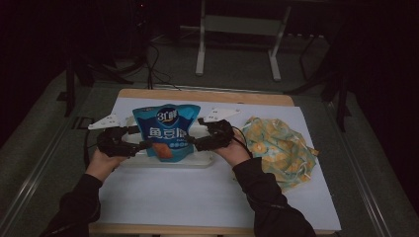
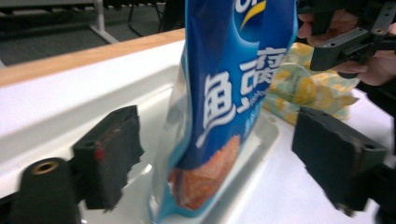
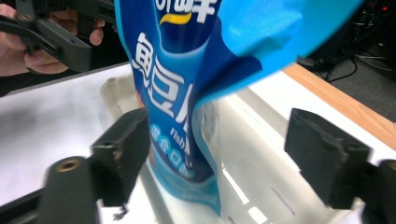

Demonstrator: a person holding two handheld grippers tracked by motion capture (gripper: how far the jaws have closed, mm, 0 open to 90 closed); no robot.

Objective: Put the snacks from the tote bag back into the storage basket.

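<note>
A glossy blue snack pouch with white lettering [image 1: 167, 131] stands upright in a shallow white plastic tray [image 1: 201, 160] on the white-covered table [image 1: 197, 197], the wooden edge showing at the far side. The left gripper [image 1: 148, 144] comes at it from one side and the right gripper [image 1: 190, 142] from the other, each with its black jaws spread wide on either side of the pouch's lower half, not pinching it. In the left gripper view the pouch [image 2: 229, 107] sits between the parted jaws. A crumpled yellow-and-green patterned cloth [image 1: 279, 148] lies on the table just beside the right hand [image 1: 236, 150].
</note>
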